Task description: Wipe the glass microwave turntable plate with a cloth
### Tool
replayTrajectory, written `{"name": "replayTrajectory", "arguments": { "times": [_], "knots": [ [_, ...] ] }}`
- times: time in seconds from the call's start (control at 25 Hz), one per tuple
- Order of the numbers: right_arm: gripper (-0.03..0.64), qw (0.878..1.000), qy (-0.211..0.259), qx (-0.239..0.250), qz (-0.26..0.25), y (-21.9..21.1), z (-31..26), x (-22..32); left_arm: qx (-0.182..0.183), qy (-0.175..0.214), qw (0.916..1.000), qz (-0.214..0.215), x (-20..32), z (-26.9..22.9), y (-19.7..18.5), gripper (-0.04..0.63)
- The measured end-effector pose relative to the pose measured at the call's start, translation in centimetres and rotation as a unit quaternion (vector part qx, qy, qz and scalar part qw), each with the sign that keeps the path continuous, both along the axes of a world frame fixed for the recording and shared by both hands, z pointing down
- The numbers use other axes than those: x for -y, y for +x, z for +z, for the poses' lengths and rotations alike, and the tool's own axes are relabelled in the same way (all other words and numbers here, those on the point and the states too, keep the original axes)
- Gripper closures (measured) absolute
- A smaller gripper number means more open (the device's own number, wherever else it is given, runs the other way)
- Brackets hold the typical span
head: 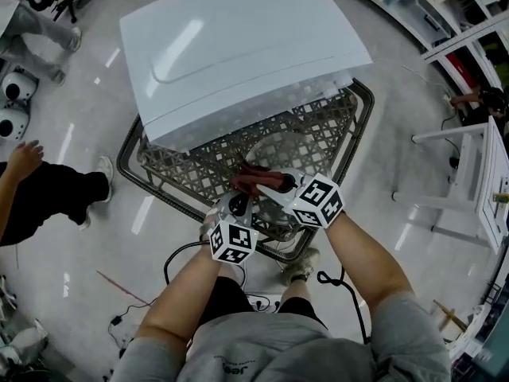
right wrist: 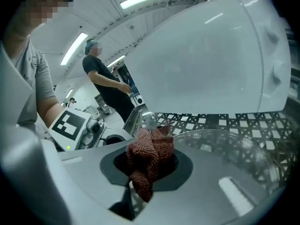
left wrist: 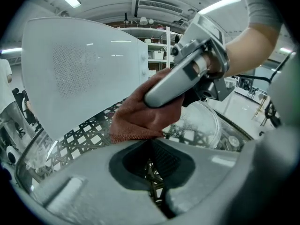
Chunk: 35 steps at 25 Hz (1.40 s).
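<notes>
From the head view you mostly get the layout: the left gripper (head: 241, 197) and right gripper (head: 267, 183) sit close together over the near side of a metal lattice basket (head: 191, 177). A white microwave (head: 238, 46) covers the far part of it. The glass plate (head: 296, 151) is just a pale round shape in the basket past the gripper tips, so you can't read the grips from up there. The gripper views fill that in. In the right gripper view the jaws are clamped on a bunched-up reddish-brown cloth (right wrist: 149, 156) that pokes out in front of them, and the plate's rim curves away to the right just beyond it. That view is also the only one with a person in a dark top (right wrist: 105, 86) standing behind. In the left gripper view the jaws are nearly together, just a thin slit with lattice showing through. The plate is just up and right of that slit, its lower edge dropping behind the gripper body. So it looks pinched on the clear rim, though the contact itself is hard to see. Same view shows the cloth lying over the plate's left edge.
</notes>
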State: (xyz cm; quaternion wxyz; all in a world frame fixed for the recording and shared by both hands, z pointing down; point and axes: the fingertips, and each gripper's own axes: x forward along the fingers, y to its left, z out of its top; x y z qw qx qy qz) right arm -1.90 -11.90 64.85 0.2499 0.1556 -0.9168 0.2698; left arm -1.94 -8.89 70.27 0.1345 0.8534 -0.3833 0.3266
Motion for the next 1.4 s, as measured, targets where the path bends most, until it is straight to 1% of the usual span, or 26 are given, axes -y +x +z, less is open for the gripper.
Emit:
{"name": "replayTrajectory", "arguments": {
  "times": [0.08, 0.12, 0.2, 0.28, 0.4, 0.56, 0.68, 0.84, 0.96, 1.08, 1.16, 1.24, 1.32, 1.4],
  "knots": [
    [0.557, 0.999, -0.01, -0.032, -0.008, -0.2, 1.7, -0.1, 0.001, 0.001, 1.0, 0.001, 0.0, 0.0, 0.0, 0.596],
    [0.557, 0.998, -0.008, -0.052, -0.016, -0.3, 2.5, -0.3, 0.001, 0.002, 1.0, 0.001, 0.0, 0.1, 0.0, 0.596],
    [0.557, 0.995, 0.009, -0.09, -0.034, -0.4, 3.7, -0.6, 0.001, 0.001, 1.0, 0.001, 0.1, 0.1, 0.0, 0.597],
    [0.558, 0.992, 0.029, -0.118, -0.046, -0.3, 4.2, -0.5, 0.0, 0.001, 1.0, 0.0, 0.1, 0.1, 0.0, 0.596],
    [0.557, 0.986, 0.051, -0.15, -0.047, 1.0, 4.5, -0.1, 0.0, -0.001, 1.0, 0.0, 0.0, 0.0, 0.0, 0.596],
    [0.557, 0.981, 0.057, -0.182, -0.026, 4.9, 4.5, 0.8, 0.0, -0.001, 1.0, 0.0, 0.0, 0.0, 0.0, 0.597],
    [0.557, 0.975, 0.064, -0.211, -0.011, 8.7, 4.4, 1.4, 0.0, -0.001, 1.0, -0.001, 0.0, 0.1, 0.0, 0.596],
    [0.557, 0.964, 0.077, -0.254, 0.016, 14.2, 4.1, 2.3, -0.001, -0.002, 1.0, -0.001, 0.1, 0.1, 0.0, 0.597],
    [0.557, 0.952, 0.089, -0.292, 0.033, 18.3, 3.7, 3.0, -0.002, -0.002, 1.0, 0.0, 0.1, 0.1, 0.0, 0.596],
    [0.557, 0.942, 0.096, -0.316, 0.053, 21.1, 3.3, 3.4, -0.004, -0.004, 1.0, 0.001, 0.0, 0.2, 0.0, 0.596],
    [0.557, 0.942, 0.096, -0.315, 0.071, 21.9, 3.1, 3.5, -0.004, -0.005, 1.0, 0.001, 0.0, 0.2, -0.1, 0.596],
    [0.557, 0.948, 0.099, -0.292, 0.083, 21.1, 2.3, 3.4, -0.005, -0.008, 1.0, 0.001, 0.0, 0.1, -0.1, 0.596],
    [0.557, 0.961, 0.102, -0.245, 0.077, 18.5, 0.9, 2.6, -0.008, -0.01, 0.9999, 0.002, 0.1, 0.0, 0.0, 0.597],
    [0.557, 0.977, 0.095, -0.185, 0.047, 14.6, -0.4, 0.9, -0.008, -0.009, 0.9999, 0.001, 0.1, 0.0, 0.0, 0.596]
  ]
}}
